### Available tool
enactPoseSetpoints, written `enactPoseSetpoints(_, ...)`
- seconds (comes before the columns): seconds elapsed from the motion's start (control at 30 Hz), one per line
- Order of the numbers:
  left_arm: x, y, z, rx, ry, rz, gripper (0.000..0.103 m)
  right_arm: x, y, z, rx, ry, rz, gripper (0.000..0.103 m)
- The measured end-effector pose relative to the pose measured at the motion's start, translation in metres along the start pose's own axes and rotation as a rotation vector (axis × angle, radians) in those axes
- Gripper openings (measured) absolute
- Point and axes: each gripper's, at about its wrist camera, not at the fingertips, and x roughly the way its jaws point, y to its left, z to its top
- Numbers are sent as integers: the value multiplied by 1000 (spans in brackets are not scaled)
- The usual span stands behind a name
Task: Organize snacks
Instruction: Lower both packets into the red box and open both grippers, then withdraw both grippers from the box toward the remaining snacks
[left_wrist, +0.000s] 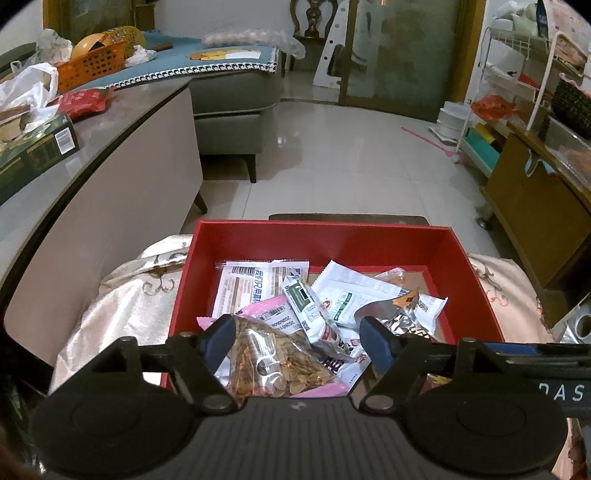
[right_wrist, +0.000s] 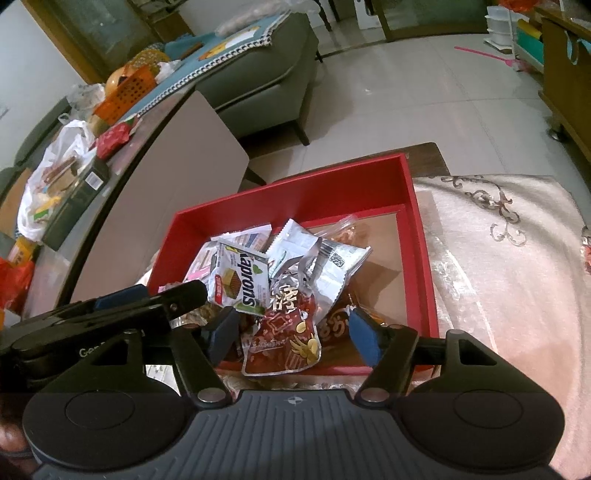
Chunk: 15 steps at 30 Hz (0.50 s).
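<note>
A red box (left_wrist: 332, 230) on a pale embroidered cloth (left_wrist: 122, 295) holds several snack packets. In the left wrist view my left gripper (left_wrist: 298, 341) hangs open over the box's near left part. A clear packet of seeds (left_wrist: 266, 358) lies between its blue pads, beside a white and green stick packet (left_wrist: 310, 306). In the right wrist view my right gripper (right_wrist: 291, 336) stands open at the near wall of the red box (right_wrist: 417, 221). A red printed packet (right_wrist: 288, 332) lies loose between its pads. A white wafer packet (right_wrist: 240, 280) and a silver packet (right_wrist: 340, 266) lie behind it.
To the left stands a long table with a green carton (left_wrist: 37, 151), plastic bags and an orange basket (left_wrist: 92, 66). A grey sofa (left_wrist: 229, 92) is behind it. A wooden cabinet (left_wrist: 535, 206) is at the right, with tiled floor (left_wrist: 351, 155) beyond the box.
</note>
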Motion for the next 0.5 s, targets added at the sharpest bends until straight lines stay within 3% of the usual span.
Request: enactPoseSetpoints(0.5, -43, -6, -18, 43, -40, -46, 68, -31, -3, -19, 0, -18, -13, 84)
